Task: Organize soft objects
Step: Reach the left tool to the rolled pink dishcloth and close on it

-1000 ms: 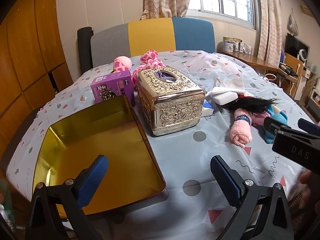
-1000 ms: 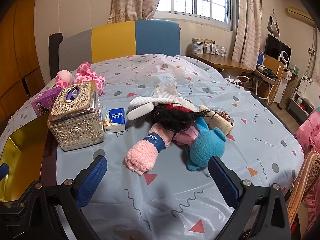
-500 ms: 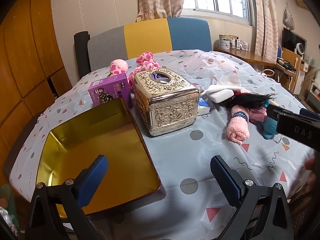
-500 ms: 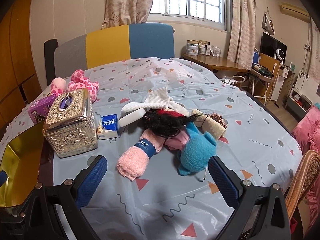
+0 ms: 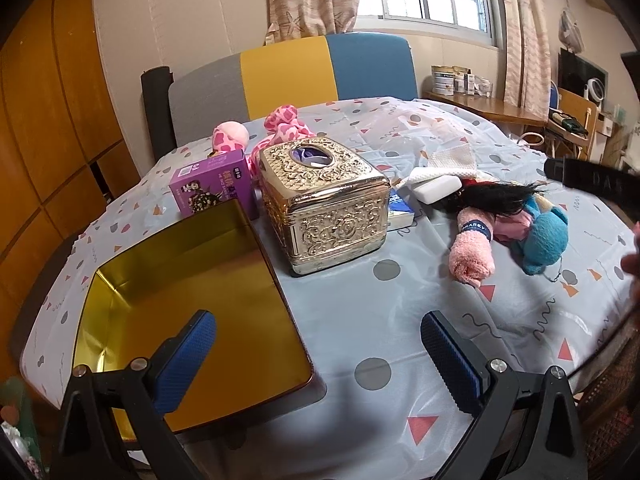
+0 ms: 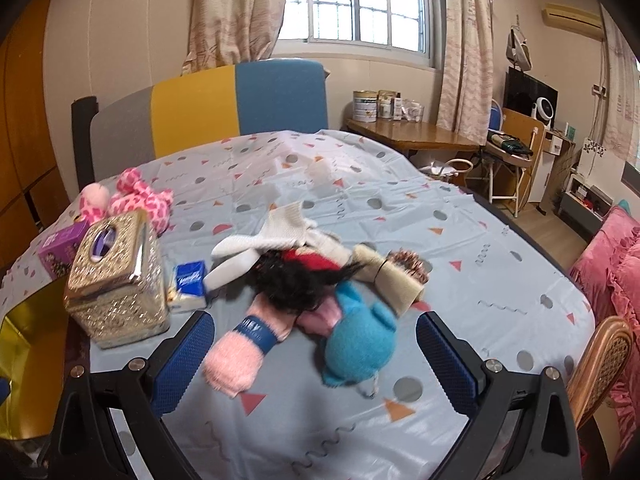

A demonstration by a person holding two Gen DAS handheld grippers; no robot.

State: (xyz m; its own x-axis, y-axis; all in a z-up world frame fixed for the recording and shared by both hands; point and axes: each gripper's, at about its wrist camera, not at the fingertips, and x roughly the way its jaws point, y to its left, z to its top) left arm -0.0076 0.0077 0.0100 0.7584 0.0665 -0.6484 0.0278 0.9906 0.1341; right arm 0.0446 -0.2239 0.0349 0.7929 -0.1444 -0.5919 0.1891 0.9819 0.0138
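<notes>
Both tools raised above the tabletop point(image 6: 500, 240), a surface under a pale blue cloth printed with dots, triangles and squiggles. Left gripper point(image 5: 318, 350) with jaws spread wide and empty, hovering over the near edge, its left blue pad above the gold tin tray point(image 5: 192, 296) and its right pad above bare cloth. Right gripper point(image 6: 314, 356) likewise spread wide, nothing between the jaws, framing the heap of soft things from the near side without touching any. In that heap, right of centre on the cloth: a pink fuzzy sock point(image 6: 244, 348) with a dark blue band, lying nearest; just beside it a blue plush toy point(image 6: 360, 344); a clump of black hair point(image 6: 300, 280) draped over both, with something red point(image 6: 310, 260) showing behind; a white knitted cloth point(image 6: 288, 226) and a white bar-shaped item point(image 6: 228, 270) at the far side; a beige roll point(image 6: 390, 280) with a brown fuzzy end toward the right. Left of the heap, a small blue tissue packet point(image 6: 190, 284) touching an ornate gold tissue box point(image 6: 116, 280). Beyond the box, a purple carton point(image 5: 212, 192) and a pink spotted plush point(image 5: 280, 128) near the far edge. The tin tray empty, lying open at the left side, just beside the tissue box. At the right margin of the left wrist view, part of the other tool's black body, blurred, and a sliver of a hand point(image 5: 633, 264).
</notes>
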